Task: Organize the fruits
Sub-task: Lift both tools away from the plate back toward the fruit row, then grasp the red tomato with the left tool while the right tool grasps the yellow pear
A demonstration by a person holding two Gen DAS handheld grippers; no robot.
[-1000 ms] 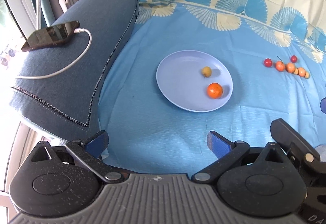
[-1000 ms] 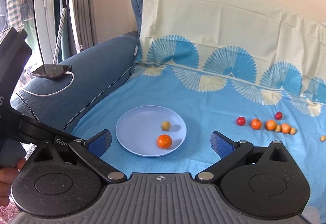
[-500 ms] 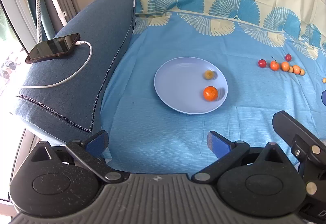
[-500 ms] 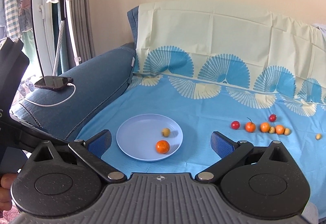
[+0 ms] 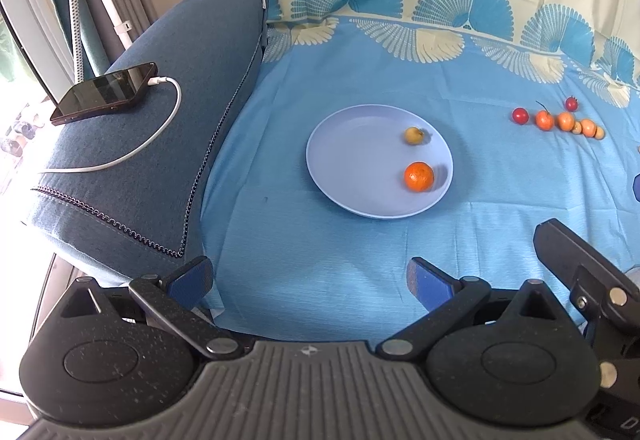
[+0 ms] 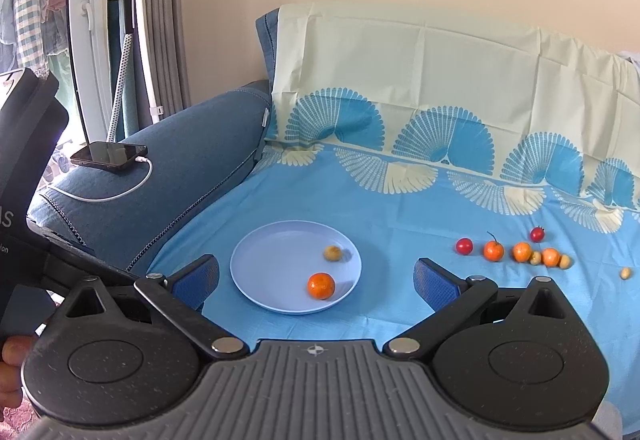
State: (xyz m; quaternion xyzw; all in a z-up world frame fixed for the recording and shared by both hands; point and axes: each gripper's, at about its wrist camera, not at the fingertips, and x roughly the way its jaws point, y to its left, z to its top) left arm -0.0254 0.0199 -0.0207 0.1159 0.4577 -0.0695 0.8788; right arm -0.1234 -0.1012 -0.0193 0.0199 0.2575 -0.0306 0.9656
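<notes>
A pale blue plate [image 5: 352, 156] [image 6: 272, 260] lies on the blue cloth and holds an orange mandarin [image 5: 419, 176] [image 6: 321, 285] and a small yellow fruit [image 5: 414, 135] [image 6: 332, 252]. To its right a row of small red and orange fruits [image 5: 560, 120] [image 6: 516, 250] rests on the cloth, with one yellow fruit [image 6: 625, 273] farther right. My left gripper [image 5: 310, 276] is open and empty, well short of the plate. My right gripper [image 6: 316, 276] is open and empty too, held back from the plate.
A blue sofa armrest [image 5: 168, 128] rises on the left with a phone [image 5: 104, 92] [image 6: 109, 155] and white charging cable on top. A garment steamer stand [image 6: 128, 40] and curtains stand behind. The other gripper's body [image 5: 588, 280] shows at the lower right.
Both grippers have pulled back and risen, so the plate and fruits look farther away. The small yellow fruit rolled slightly on the plate and has settled.
</notes>
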